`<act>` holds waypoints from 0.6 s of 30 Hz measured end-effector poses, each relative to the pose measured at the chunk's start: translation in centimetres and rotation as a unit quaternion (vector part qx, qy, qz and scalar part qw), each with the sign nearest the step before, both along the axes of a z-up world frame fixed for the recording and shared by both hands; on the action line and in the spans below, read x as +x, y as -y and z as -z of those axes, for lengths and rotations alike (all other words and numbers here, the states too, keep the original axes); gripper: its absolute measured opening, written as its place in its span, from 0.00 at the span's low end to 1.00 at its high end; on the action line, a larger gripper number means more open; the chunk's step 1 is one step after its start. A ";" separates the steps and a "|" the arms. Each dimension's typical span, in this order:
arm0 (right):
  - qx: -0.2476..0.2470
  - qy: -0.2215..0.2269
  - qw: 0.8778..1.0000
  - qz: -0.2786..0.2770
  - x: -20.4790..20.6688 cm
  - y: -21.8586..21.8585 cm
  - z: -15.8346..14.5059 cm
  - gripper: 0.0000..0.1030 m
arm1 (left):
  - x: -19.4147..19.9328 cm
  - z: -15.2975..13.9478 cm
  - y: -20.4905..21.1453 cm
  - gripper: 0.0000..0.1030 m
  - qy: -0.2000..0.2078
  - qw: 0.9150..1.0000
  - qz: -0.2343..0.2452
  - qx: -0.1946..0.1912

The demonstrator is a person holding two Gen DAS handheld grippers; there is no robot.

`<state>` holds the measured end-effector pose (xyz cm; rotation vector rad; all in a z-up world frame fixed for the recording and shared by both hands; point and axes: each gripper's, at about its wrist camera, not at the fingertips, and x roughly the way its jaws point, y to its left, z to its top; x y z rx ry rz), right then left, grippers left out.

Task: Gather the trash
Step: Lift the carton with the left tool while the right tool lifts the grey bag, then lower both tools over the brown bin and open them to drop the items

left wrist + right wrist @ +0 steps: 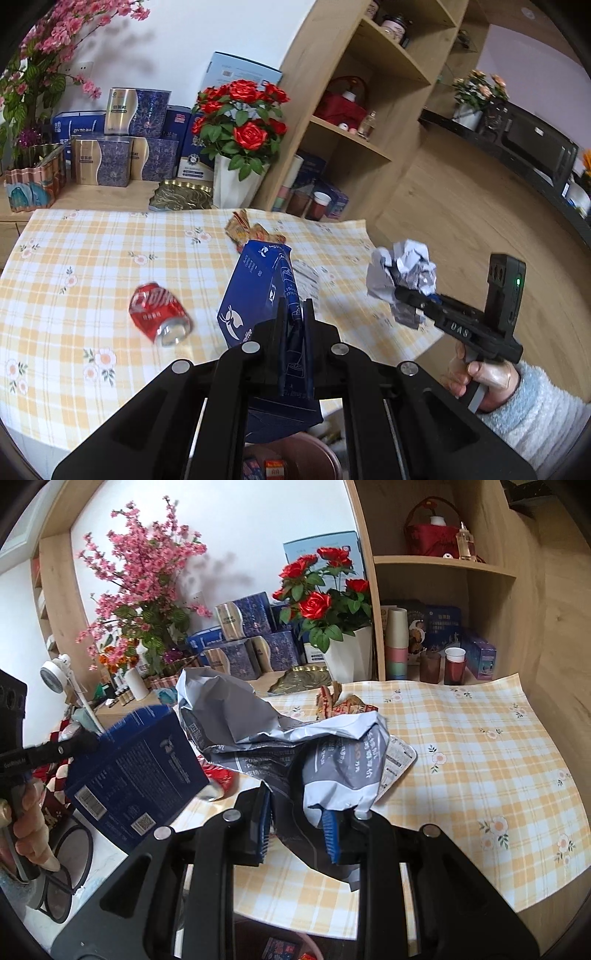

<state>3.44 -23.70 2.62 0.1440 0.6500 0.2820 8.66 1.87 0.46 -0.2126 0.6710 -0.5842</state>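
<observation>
My left gripper (295, 314) is shut on a flattened blue coffee box (255, 291), held above the table's front edge; the box also shows in the right wrist view (136, 771). My right gripper (299, 812) is shut on a crumpled grey and white plastic mailer (325, 753), which in the left wrist view (402, 273) hangs past the table's right edge. A dented red cola can (159, 314) lies on its side on the checked tablecloth (92, 258). Crumpled snack wrappers (245, 229) lie at the table's far side. A pink bin (314, 454) with trash in it sits below my left gripper.
A white pot of red roses (240, 147), stacked blue boxes (122, 147) and a gold tray (181, 195) stand behind the table. A wooden shelf unit (354, 110) with cups stands at the right. A flat printed packet (399, 757) lies on the cloth under the mailer.
</observation>
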 end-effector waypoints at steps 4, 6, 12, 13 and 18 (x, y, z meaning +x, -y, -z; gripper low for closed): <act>0.007 0.008 1.000 -0.008 -3.0 -0.3 -0.1 0.26 | -3.6 1.2 0.0 0.08 -0.008 1.000 0.021 0.005; 0.009 0.008 1.000 -0.011 -4.2 -0.4 0.2 0.26 | -5.0 2.2 0.1 0.08 -0.017 0.999 0.033 0.008; 0.019 -0.008 1.000 -0.012 -6.6 -0.8 2.4 0.26 | -9.0 7.4 1.3 0.08 -0.068 0.993 0.083 0.044; 0.017 -0.010 1.000 -0.012 -6.9 -0.9 2.7 0.26 | -9.4 8.6 1.6 0.08 -0.078 0.991 0.092 0.052; 0.024 -0.030 0.999 -0.007 -7.8 -0.6 4.7 0.26 | -10.6 12.9 2.6 0.08 -0.119 0.983 0.124 0.066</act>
